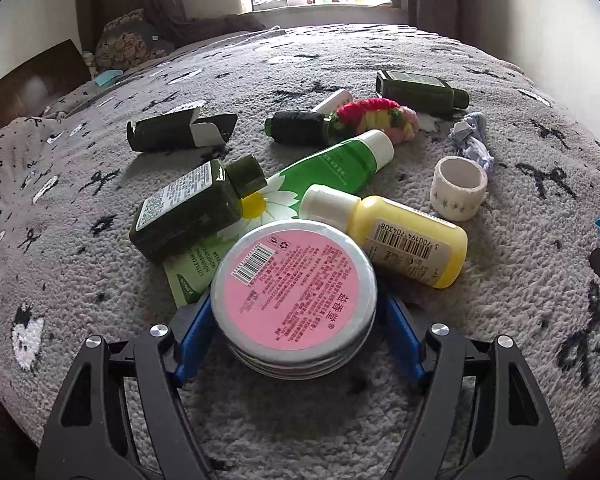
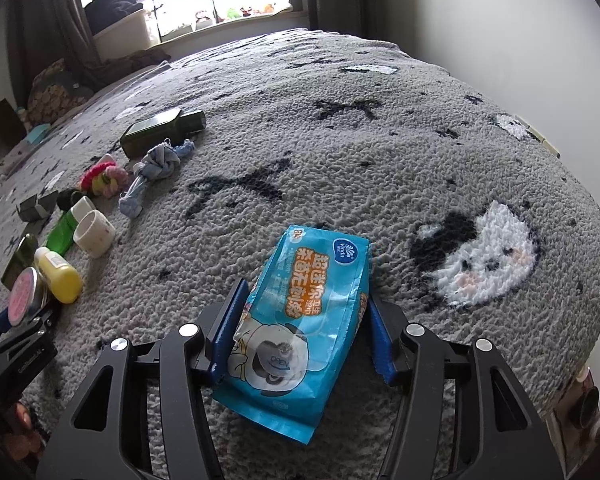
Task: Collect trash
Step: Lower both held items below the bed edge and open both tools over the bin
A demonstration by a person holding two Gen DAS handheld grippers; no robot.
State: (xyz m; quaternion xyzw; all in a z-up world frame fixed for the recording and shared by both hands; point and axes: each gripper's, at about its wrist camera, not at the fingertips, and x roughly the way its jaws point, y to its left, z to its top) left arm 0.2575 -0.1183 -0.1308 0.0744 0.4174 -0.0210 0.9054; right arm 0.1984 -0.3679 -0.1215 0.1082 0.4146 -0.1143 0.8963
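A round metal tin (image 1: 296,292) with a pink label sits between the blue fingers (image 1: 198,332) of my left gripper (image 1: 296,304), and both pads press on its sides. It lies at the near edge of a pile of toiletries on the grey fleece blanket (image 1: 500,312). In the right wrist view, a crinkled blue wet-wipes pack (image 2: 312,304) is squeezed between the fingers of my right gripper (image 2: 306,292), which rests low on the blanket. The left gripper (image 2: 16,320) with the tin (image 2: 22,294) shows at that view's left edge.
Behind the tin lie a yellow bottle (image 1: 412,240), a green tube (image 1: 332,168), a dark green bottle (image 1: 192,208), a white tape ring (image 1: 458,188), an open dark box (image 1: 180,130), a crochet piece (image 1: 376,116) and a knotted cloth (image 1: 472,140). A wall runs along the bed's right side.
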